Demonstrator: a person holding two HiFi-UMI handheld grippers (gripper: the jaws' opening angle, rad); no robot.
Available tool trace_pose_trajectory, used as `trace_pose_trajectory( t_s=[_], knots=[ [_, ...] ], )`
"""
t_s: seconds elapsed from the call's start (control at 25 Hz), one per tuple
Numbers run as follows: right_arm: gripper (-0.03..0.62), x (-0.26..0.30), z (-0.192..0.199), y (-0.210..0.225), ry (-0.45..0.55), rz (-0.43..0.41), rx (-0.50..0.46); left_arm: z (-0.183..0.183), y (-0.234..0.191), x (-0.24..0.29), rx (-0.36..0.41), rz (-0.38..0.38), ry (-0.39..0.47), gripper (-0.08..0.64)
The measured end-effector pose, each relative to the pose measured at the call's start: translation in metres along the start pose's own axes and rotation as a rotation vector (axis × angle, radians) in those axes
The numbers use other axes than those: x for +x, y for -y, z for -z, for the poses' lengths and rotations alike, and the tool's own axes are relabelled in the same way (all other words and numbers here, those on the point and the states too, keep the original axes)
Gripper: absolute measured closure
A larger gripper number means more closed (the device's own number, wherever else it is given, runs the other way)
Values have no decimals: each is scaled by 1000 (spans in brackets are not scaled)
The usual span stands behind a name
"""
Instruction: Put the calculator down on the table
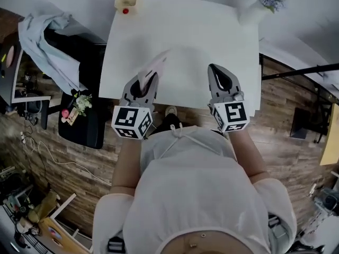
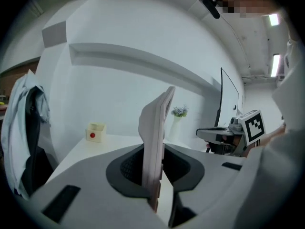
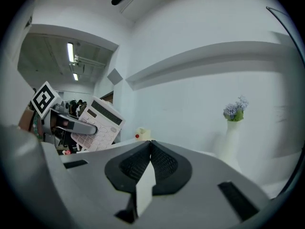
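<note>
The white calculator [image 1: 156,63] stands on edge, tilted, over the near part of the white table [image 1: 180,30]. My left gripper [image 1: 150,78] is shut on its lower end. In the left gripper view the calculator [image 2: 156,128] rises edge-on from between the dark pads [image 2: 131,168]. The right gripper view shows its keys and display [image 3: 97,124] at the left, with the left gripper [image 3: 71,124] clamped on it. My right gripper [image 1: 216,72] hovers to the right of it over the table's near edge, shut and empty, its tips meeting [image 3: 151,144].
A small cream box with a red dot [image 1: 127,1] sits at the table's far left corner. A white vase with flowers [image 1: 255,5] stands at the far right corner. A chair draped with pale cloth [image 1: 45,38] and a black stand [image 1: 85,123] are left of the table.
</note>
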State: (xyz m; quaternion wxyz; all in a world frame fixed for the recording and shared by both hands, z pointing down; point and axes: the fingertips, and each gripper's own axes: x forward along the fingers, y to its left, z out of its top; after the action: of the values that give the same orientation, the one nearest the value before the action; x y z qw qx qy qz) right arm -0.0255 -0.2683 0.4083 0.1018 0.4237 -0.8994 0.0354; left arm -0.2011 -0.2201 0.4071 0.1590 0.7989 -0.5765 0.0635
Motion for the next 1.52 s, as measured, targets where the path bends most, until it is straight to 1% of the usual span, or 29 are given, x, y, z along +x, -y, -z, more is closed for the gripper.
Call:
trace_pose_trajectory(
  t_s=[0.08,0.2,0.32,0.52,0.6,0.72,0.8,0.96,1.24,1.32,1.44,1.52],
  knots=[
    [584,14,7,2,-24,32,20,10,-13,16,-36,39,-33,469],
    [584,33,24,3,-66,68,42,35,-28,40,-76,89,-97,469],
    [584,44,45,7,-112,106,67,62,-39,59,-104,120,-164,469],
    [584,54,77,15,-190,192,109,99,-51,81,-175,159,-258,469],
    [584,57,87,14,-216,205,117,110,-54,87,-194,179,-295,469],
    [584,62,97,9,-242,204,122,125,-54,94,-198,207,-343,469],
    [584,64,103,7,-258,203,127,131,-52,98,-200,227,-355,469],
    [584,69,112,4,-282,204,134,135,-53,106,-236,253,-348,469],
    [584,82,118,-6,-303,191,129,147,-76,123,-271,200,-372,433],
    [584,85,120,-8,-307,191,126,150,-81,125,-255,195,-382,430],
    [584,91,124,-10,-316,189,121,152,-83,128,-209,200,-386,417],
    [584,94,125,-13,-319,183,114,154,-87,128,-183,193,-385,398]
  ],
)
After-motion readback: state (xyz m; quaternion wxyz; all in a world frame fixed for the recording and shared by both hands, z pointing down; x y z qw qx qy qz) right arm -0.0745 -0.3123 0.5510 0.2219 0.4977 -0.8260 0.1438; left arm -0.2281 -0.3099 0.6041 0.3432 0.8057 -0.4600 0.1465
